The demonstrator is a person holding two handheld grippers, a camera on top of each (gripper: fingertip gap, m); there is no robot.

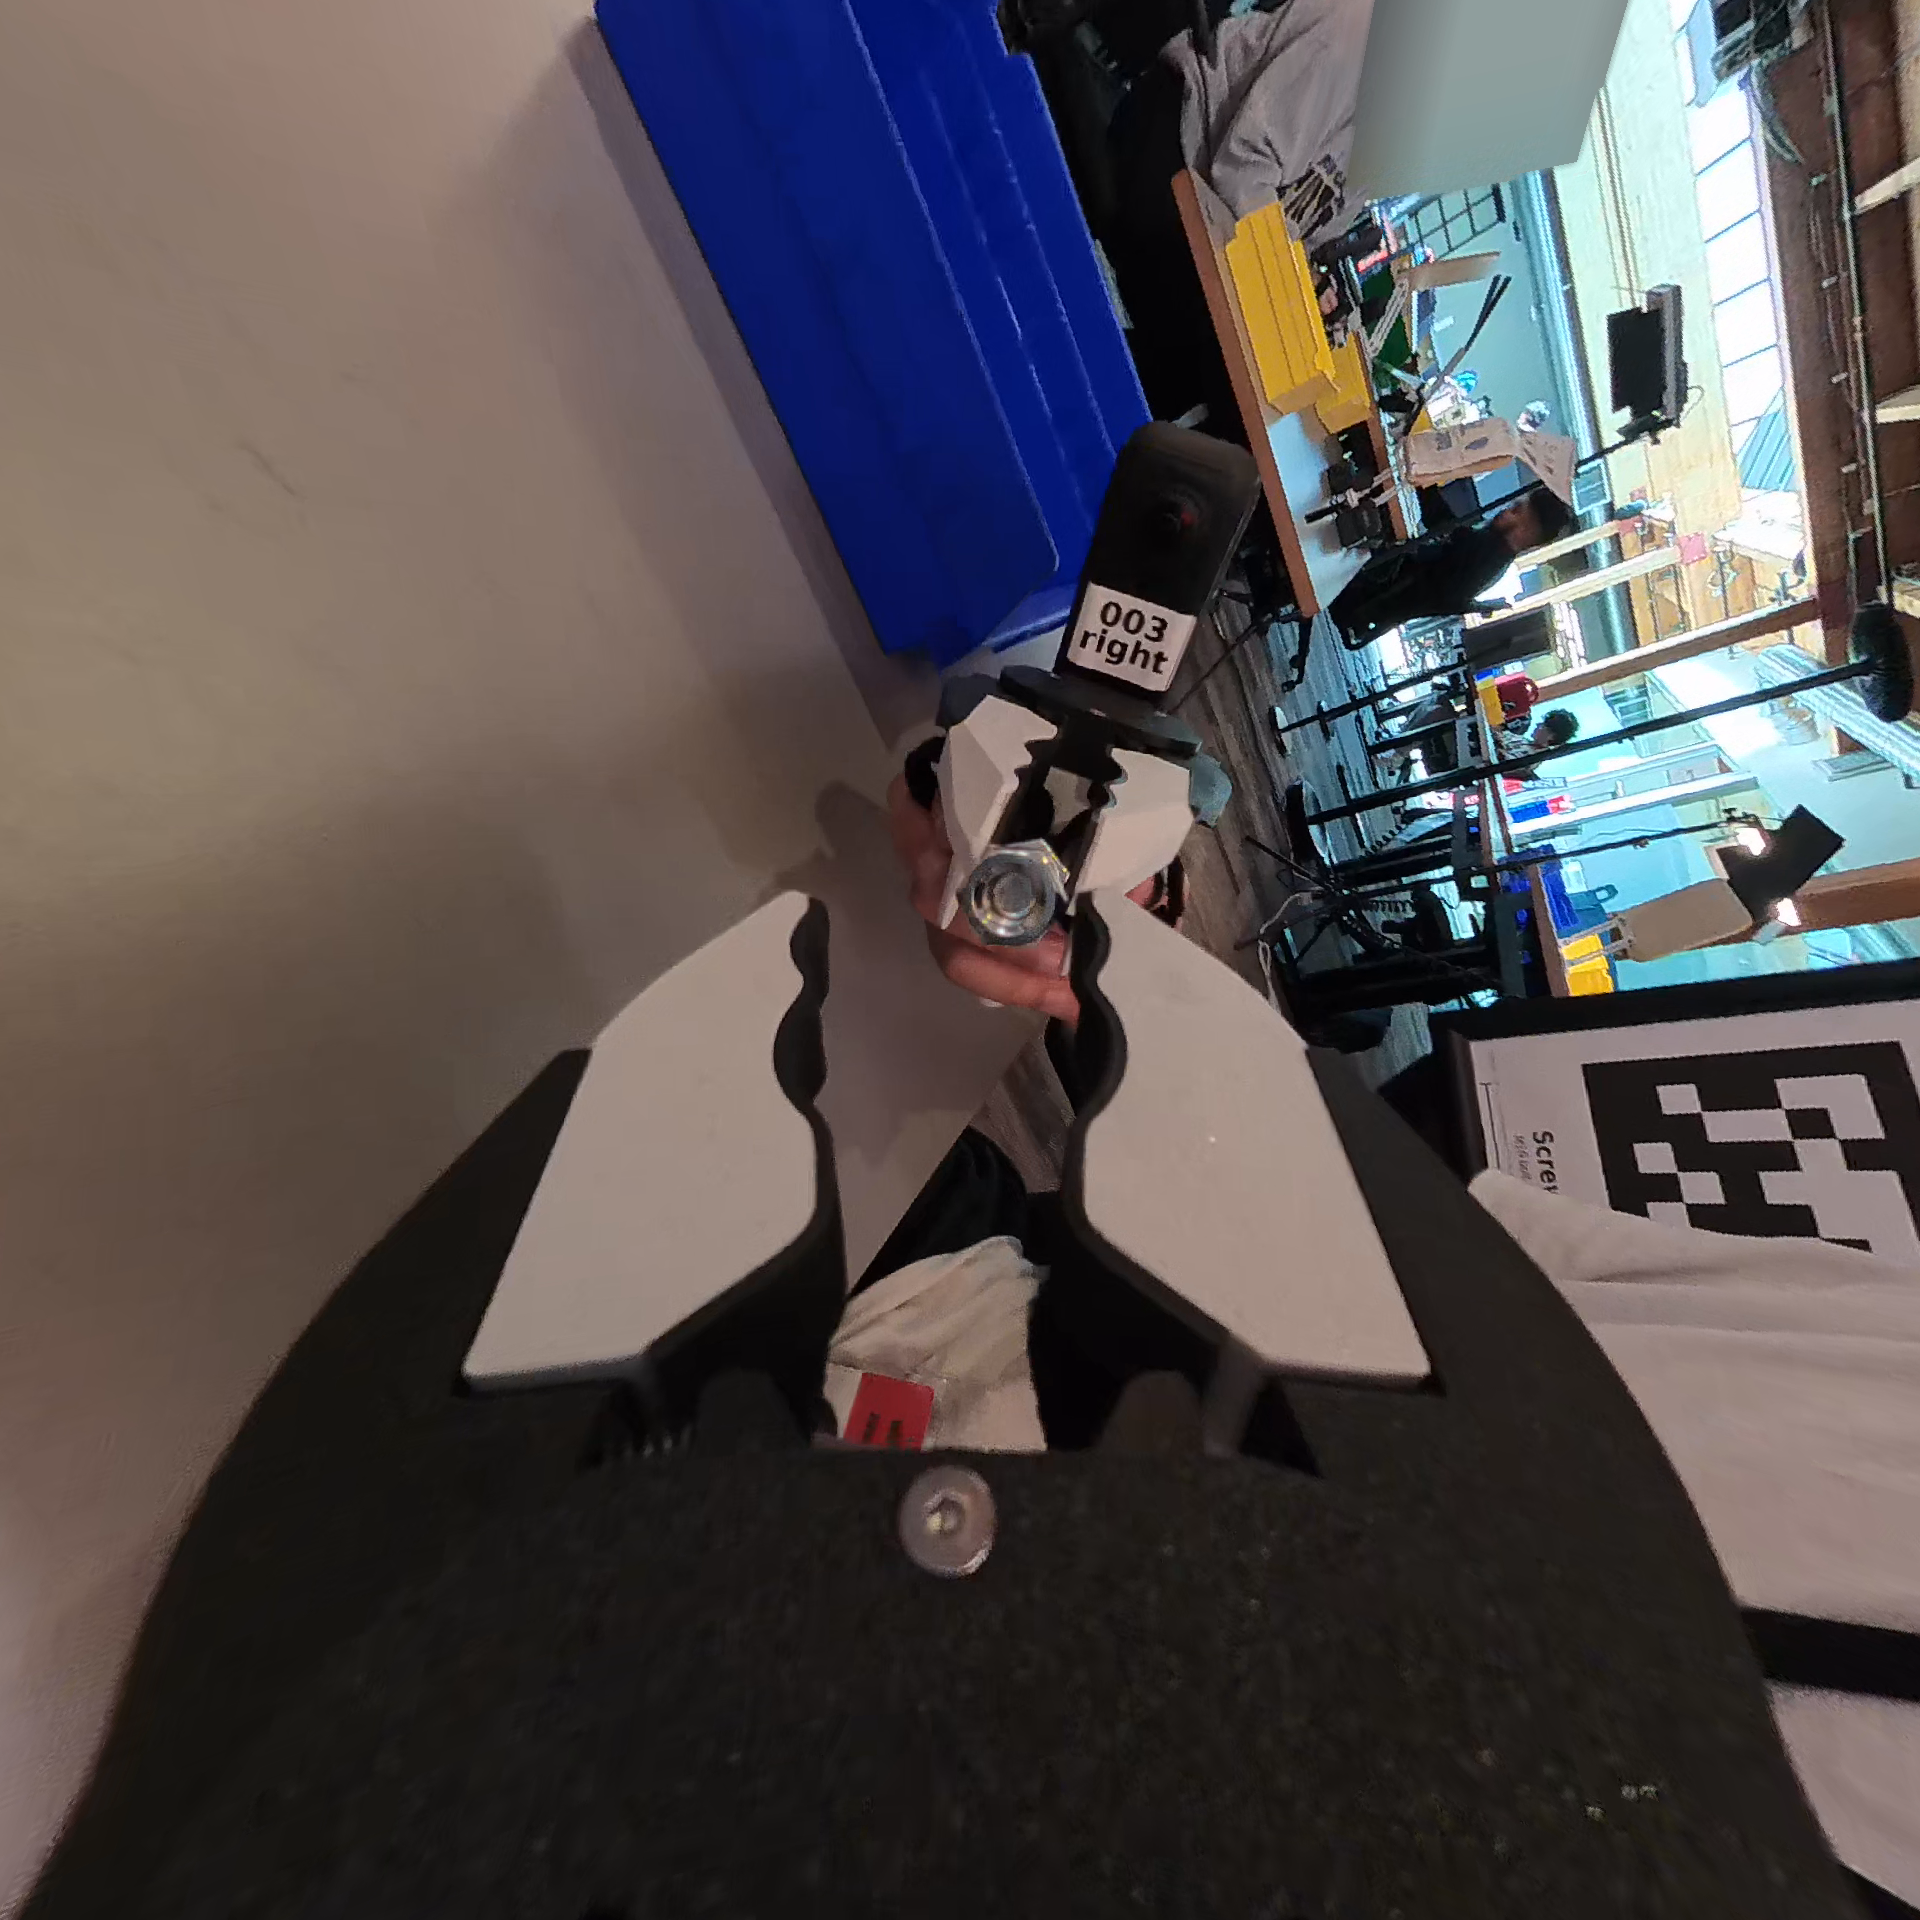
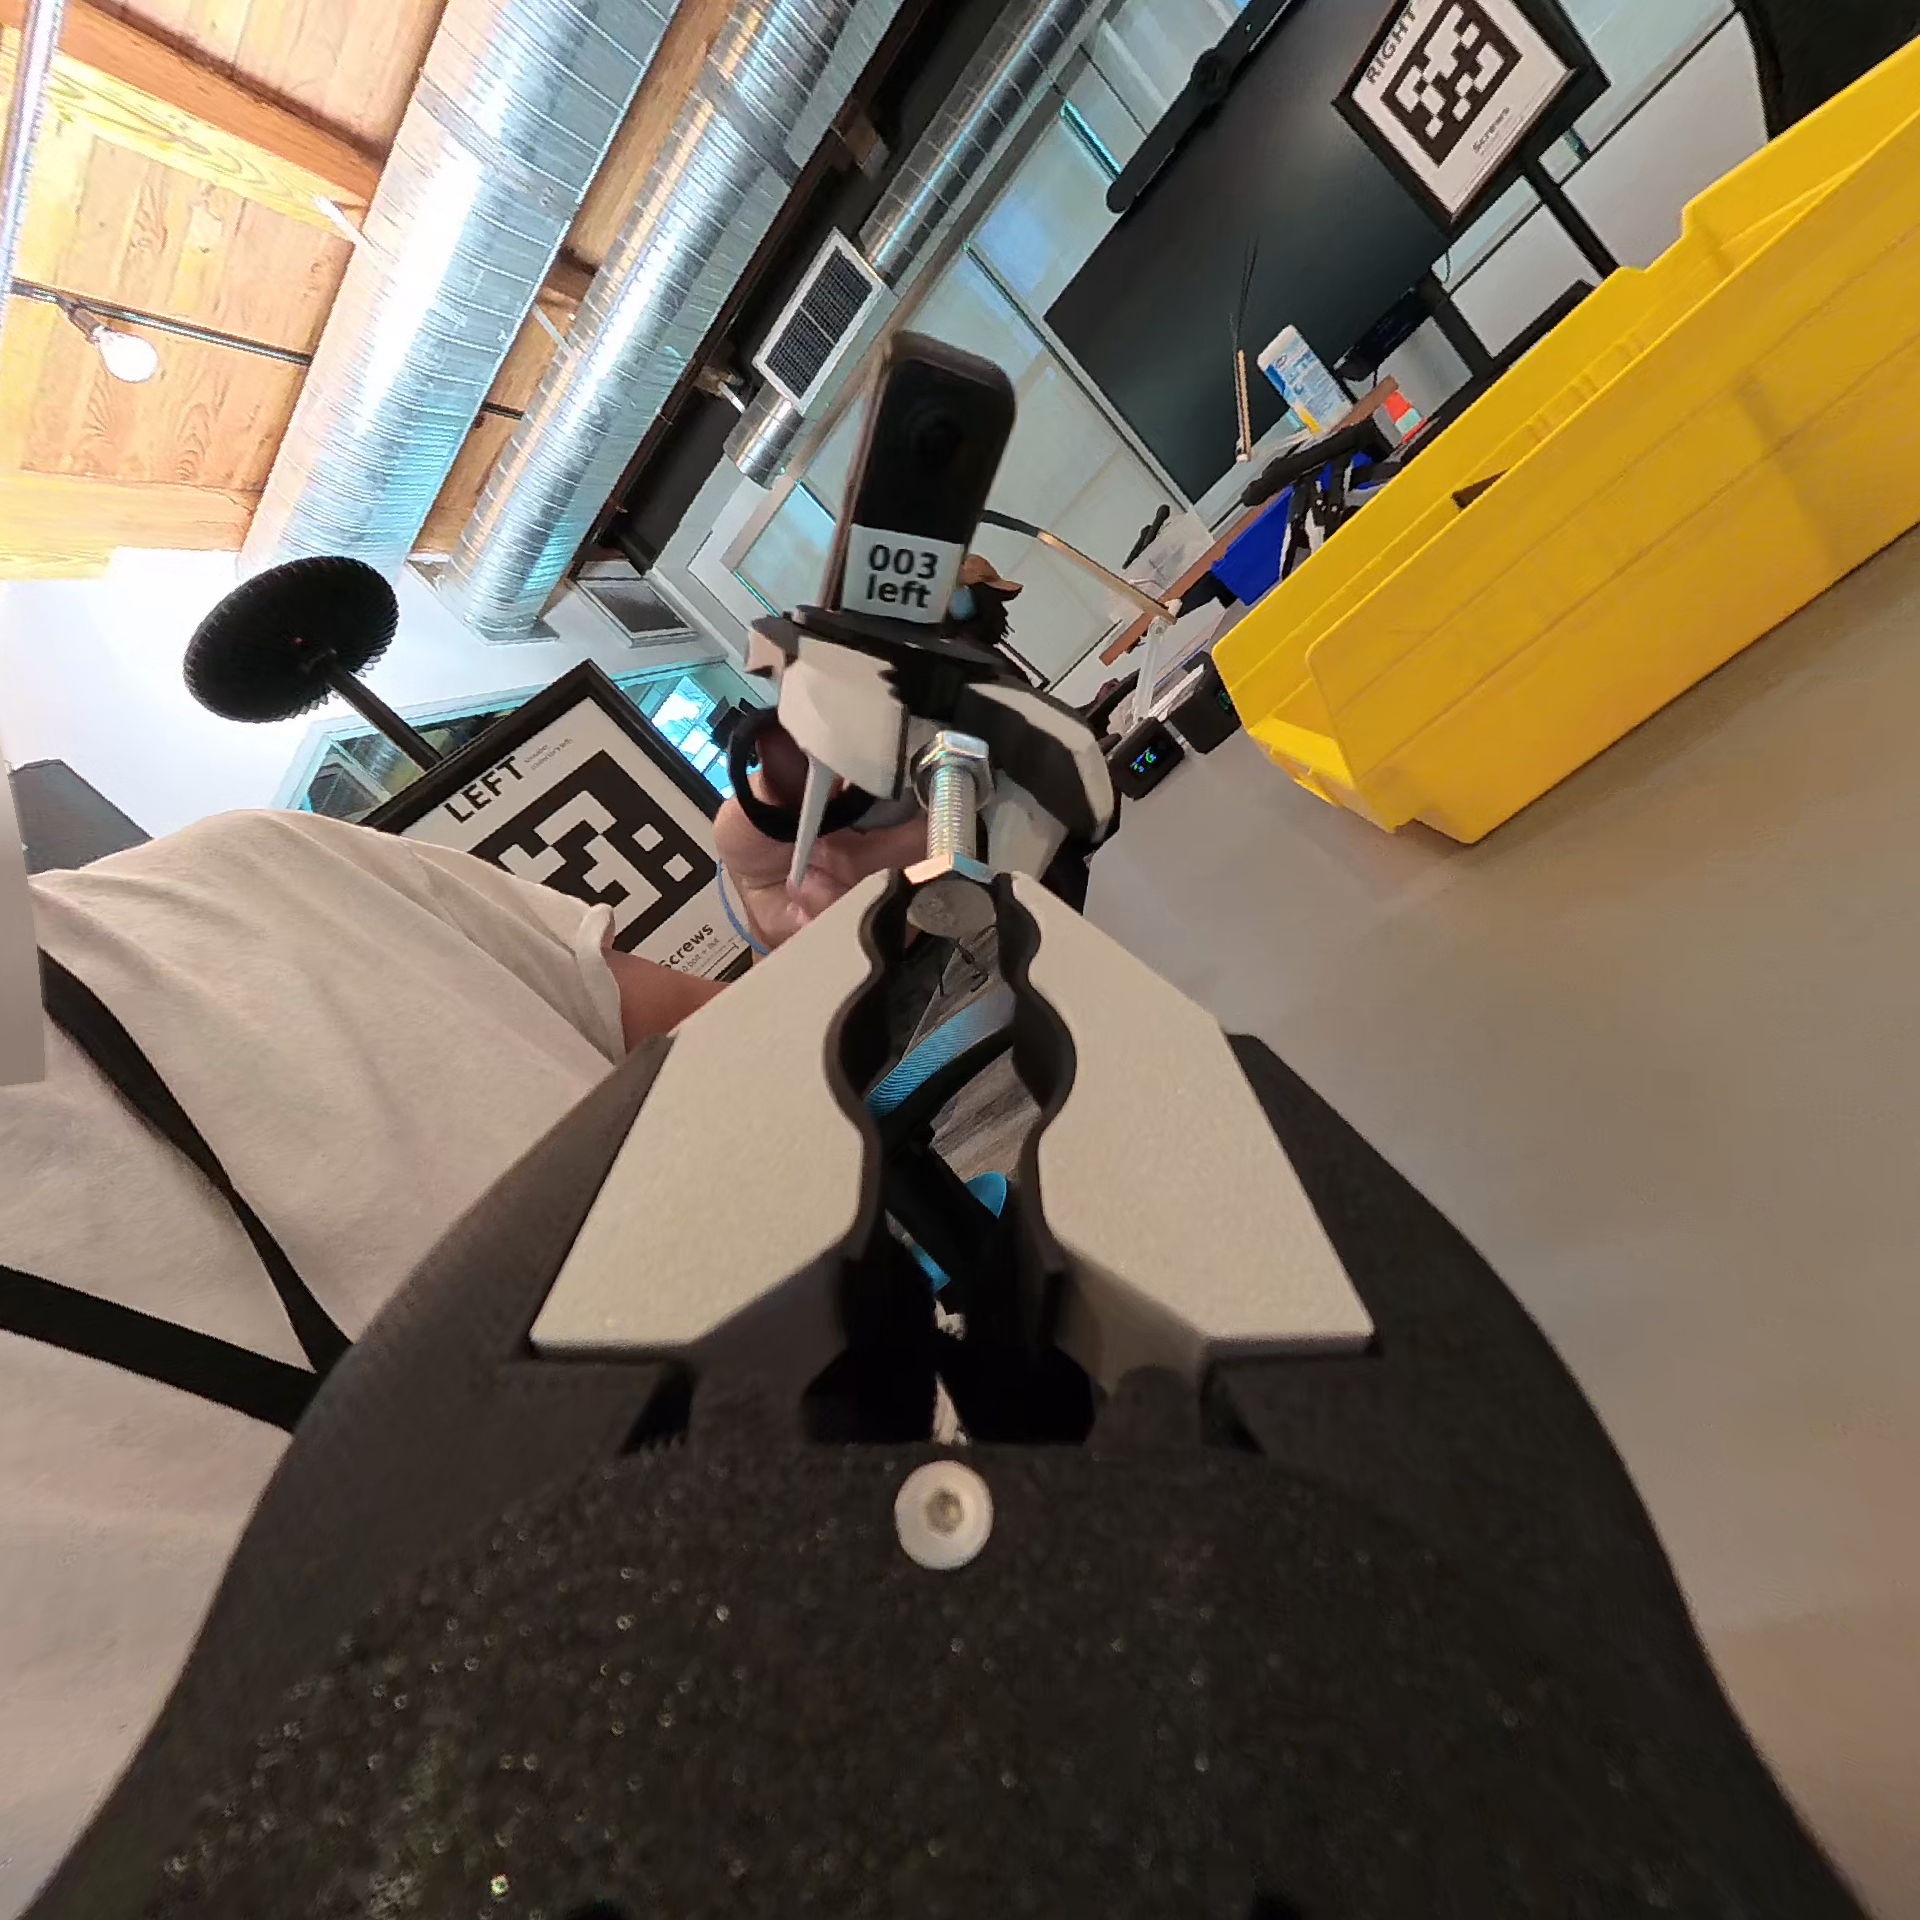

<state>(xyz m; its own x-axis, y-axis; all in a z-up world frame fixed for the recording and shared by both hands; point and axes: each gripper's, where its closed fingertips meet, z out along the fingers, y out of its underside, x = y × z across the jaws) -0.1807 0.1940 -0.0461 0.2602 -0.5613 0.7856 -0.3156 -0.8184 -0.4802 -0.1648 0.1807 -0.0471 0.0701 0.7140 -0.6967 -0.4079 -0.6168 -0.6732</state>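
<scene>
1. The right tool (image 2: 948, 902), two grey fingers on a black body, is pressed together on the head of a silver steel hex bolt (image 2: 948, 821); the threaded shank points straight away from the fingertips
2. A silver steel hex nut (image 2: 951, 750) sits on the far end of the bolt's shank
3. The left tool (image 1: 945, 935) faces the bolt end-on with its grey fingers spread wide and pinching nothing; the nut (image 1: 977, 909) and bolt tip (image 1: 1008, 891) lie just beyond the gap between the fingertips
4. From the right wrist view, the left tool (image 2: 914, 831) stands behind the bolt, its fingers on either side of the shank; contact with the nut cannot be told
5. From the left wrist view, the right tool (image 1: 1023, 873) is directly behind the bolt, with a bare hand (image 1: 997, 977) below it
6. A smooth grey desk (image 2: 1455, 1039) lies to the right of the bolt in the right wrist view, carrying a large yellow plastic bin (image 2: 1558, 571)
7. A large blue plastic bin (image 1: 883, 312) is above the bolt in the left wrist view
8. A framed black-and-white square-patterned marker board (image 2: 582, 831) stands left of the bolt, beside a person's white shirt (image 2: 260, 1039)
</scene>
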